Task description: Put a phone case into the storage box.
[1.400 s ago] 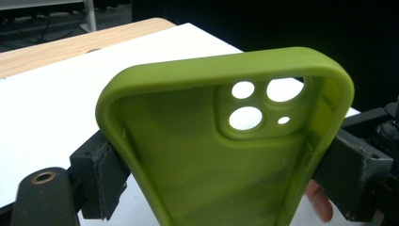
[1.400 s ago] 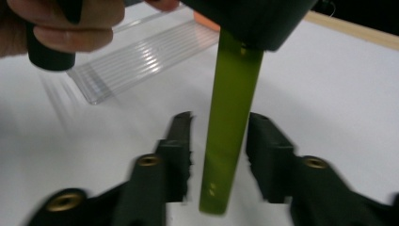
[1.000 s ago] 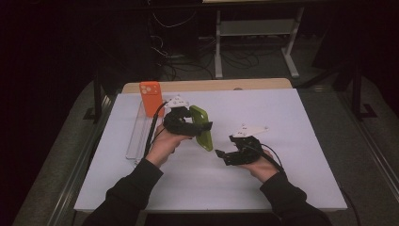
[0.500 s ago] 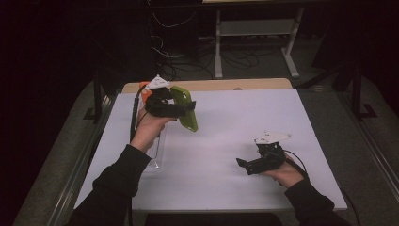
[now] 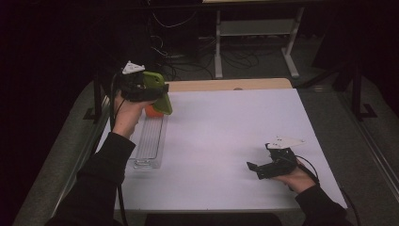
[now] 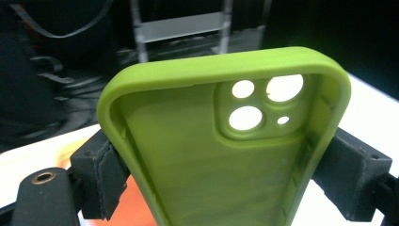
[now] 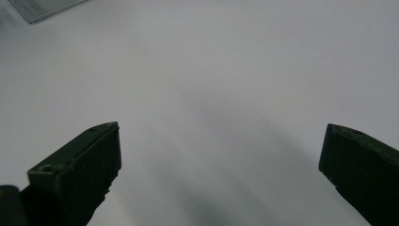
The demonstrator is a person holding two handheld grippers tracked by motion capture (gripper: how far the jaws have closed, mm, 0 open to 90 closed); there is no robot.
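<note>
The clear tray (image 5: pixel 149 141) at the table's (image 5: pixel 226 141) left edge has an orange thing (image 5: pixel 151 111) at its far end. The left gripper (image 5: pixel 157 94) squeezes the green phone case (image 5: pixel 159 92) — its camera holes show in the left gripper view (image 6: pixel 226 155). It has moved up and left. The right gripper (image 5: pixel 256 167), empty, has just opened wide.

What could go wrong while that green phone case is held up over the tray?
The left gripper pinches the soft green case only by its side walls, so it might bow and slip out. Lifted over the clear tray and the orange thing, a dropped case could knock them. The right gripper is open, too far to help.
</note>
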